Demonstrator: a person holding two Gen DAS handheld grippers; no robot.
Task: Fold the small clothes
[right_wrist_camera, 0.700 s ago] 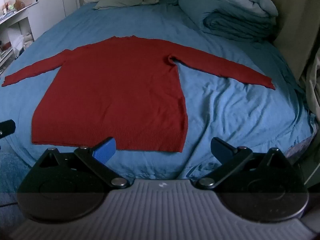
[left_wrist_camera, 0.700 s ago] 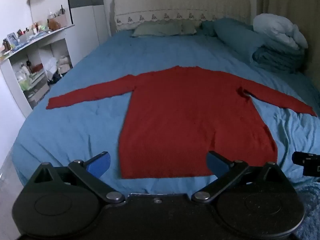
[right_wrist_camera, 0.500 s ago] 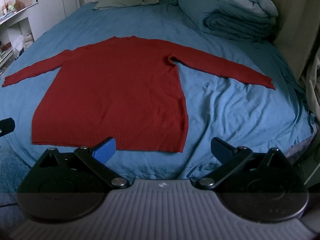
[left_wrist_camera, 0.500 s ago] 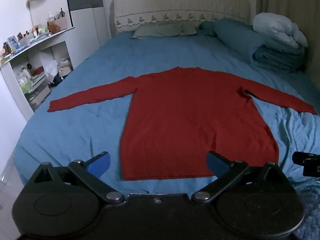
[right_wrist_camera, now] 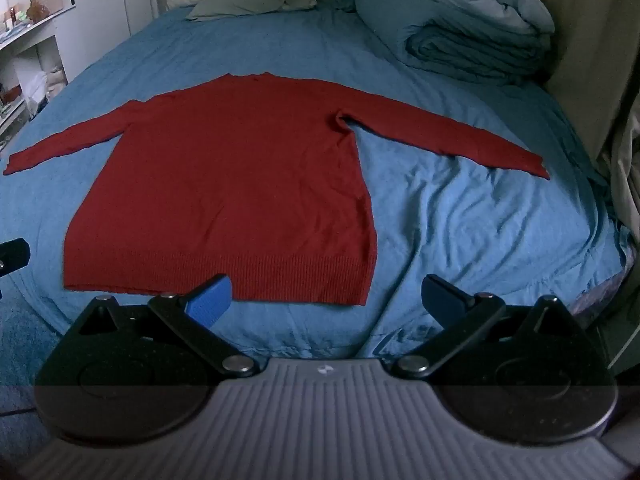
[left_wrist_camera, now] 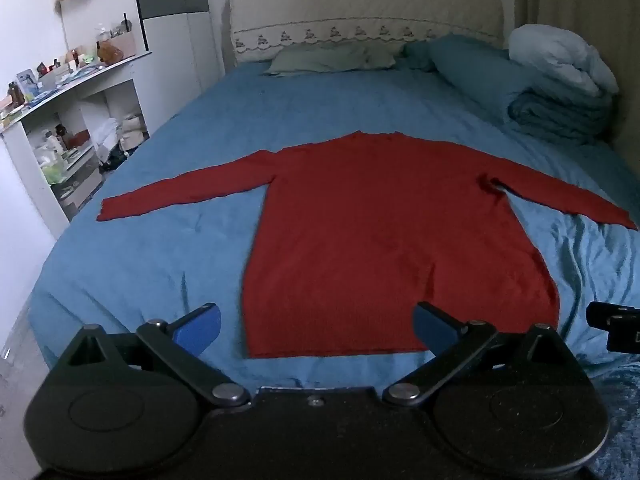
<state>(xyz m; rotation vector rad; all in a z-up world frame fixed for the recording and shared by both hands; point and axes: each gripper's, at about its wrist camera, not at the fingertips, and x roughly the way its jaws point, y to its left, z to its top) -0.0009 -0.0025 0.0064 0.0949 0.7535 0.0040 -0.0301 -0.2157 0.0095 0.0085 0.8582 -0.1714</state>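
Observation:
A red long-sleeved sweater lies flat on the blue bed, both sleeves spread out sideways, hem toward me. It also shows in the right wrist view. My left gripper is open and empty, held above the bed's near edge, in front of the hem's left part. My right gripper is open and empty, in front of the hem's right corner. Neither touches the sweater.
Folded blue and white bedding is stacked at the bed's far right. Pillows lie by the headboard. A cluttered white shelf unit stands left of the bed. A curtain hangs on the right.
Both grippers have drifted slightly; the left view has shifted so the sweater sits a little lower and to the right. Both stay open. The sweater has not moved.

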